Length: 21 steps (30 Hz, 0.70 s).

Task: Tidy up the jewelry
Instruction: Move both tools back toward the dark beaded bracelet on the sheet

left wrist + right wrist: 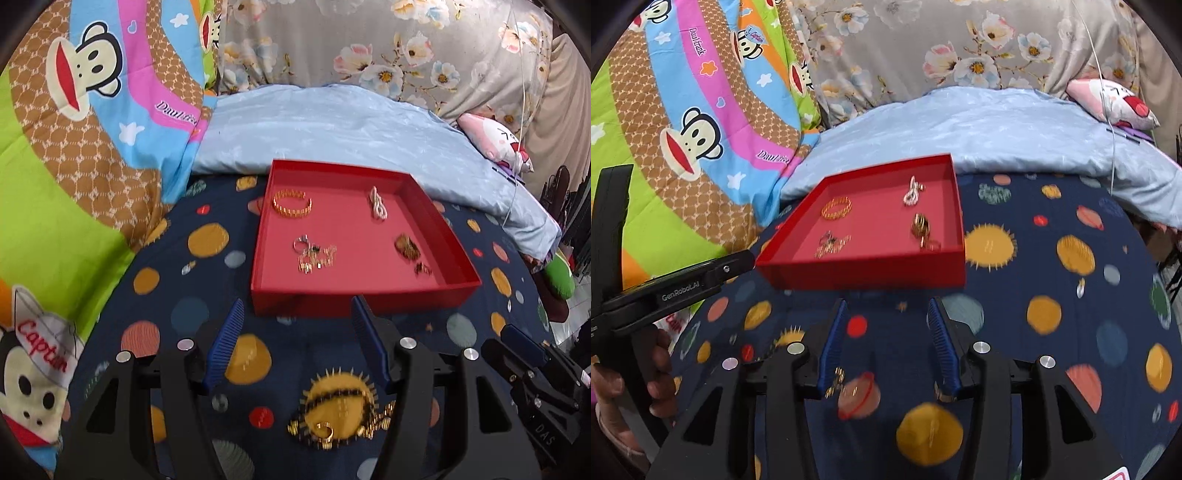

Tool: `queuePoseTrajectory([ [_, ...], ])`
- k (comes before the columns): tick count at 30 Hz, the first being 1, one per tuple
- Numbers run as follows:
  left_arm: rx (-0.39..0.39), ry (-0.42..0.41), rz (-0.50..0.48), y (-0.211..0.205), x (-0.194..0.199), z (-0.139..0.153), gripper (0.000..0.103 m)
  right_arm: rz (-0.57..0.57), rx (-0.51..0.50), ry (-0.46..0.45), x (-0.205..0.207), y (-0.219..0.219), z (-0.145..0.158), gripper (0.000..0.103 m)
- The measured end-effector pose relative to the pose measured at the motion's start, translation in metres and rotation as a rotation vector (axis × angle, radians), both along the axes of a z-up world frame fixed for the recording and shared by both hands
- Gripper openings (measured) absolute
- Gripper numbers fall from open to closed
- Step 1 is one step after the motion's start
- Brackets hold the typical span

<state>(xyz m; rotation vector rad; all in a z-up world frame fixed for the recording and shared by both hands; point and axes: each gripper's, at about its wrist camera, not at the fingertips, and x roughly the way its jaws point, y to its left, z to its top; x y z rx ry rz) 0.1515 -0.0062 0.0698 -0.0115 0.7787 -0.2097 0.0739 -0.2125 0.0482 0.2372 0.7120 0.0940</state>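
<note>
Snagging is my main worry: the gold-and-black chain necklace (pixel 341 417) lies loose on the planet-print bedspread (pixel 207 314), and if I close on only one strand, I judge the rest could drag, tangle or slip free on the way to the red tray (pixel 354 299). The soft, uneven bedding could also let a fingertip catch fabric instead of metal.

My left gripper (pixel 295 314) hangs wide open with nothing between its blue pads, and the necklace lies on the spread beneath and between them, nearer to me than the tips, short of the tray's front wall. My right gripper (pixel 886 314) is likewise spread open and holds nothing; a small gold piece (pixel 837 380) shows just beside its left pad, though blur keeps me from telling what it is or whether it touches.

Inside the tray already sit a gold bangle (pixel 292 203), a pale beaded piece (pixel 377 203), a ring cluster (pixel 314 253) and a brownish item (pixel 407 247), all well apart.
</note>
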Motion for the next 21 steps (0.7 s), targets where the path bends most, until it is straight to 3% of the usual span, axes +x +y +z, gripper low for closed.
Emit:
queuePoseTrajectory([
  [9, 0.025, 0.07, 0.001, -0.003, -0.031, -0.031, 0.058, -0.018, 0.007, 0.067, -0.039, 0.004, -0.025, 0.045],
  [21, 0.063, 0.111, 0.01, -0.006, -0.035, -0.06, 0.057, -0.008, 0.024, 0.116, -0.05, 0.007, -0.046, 0.046],
])
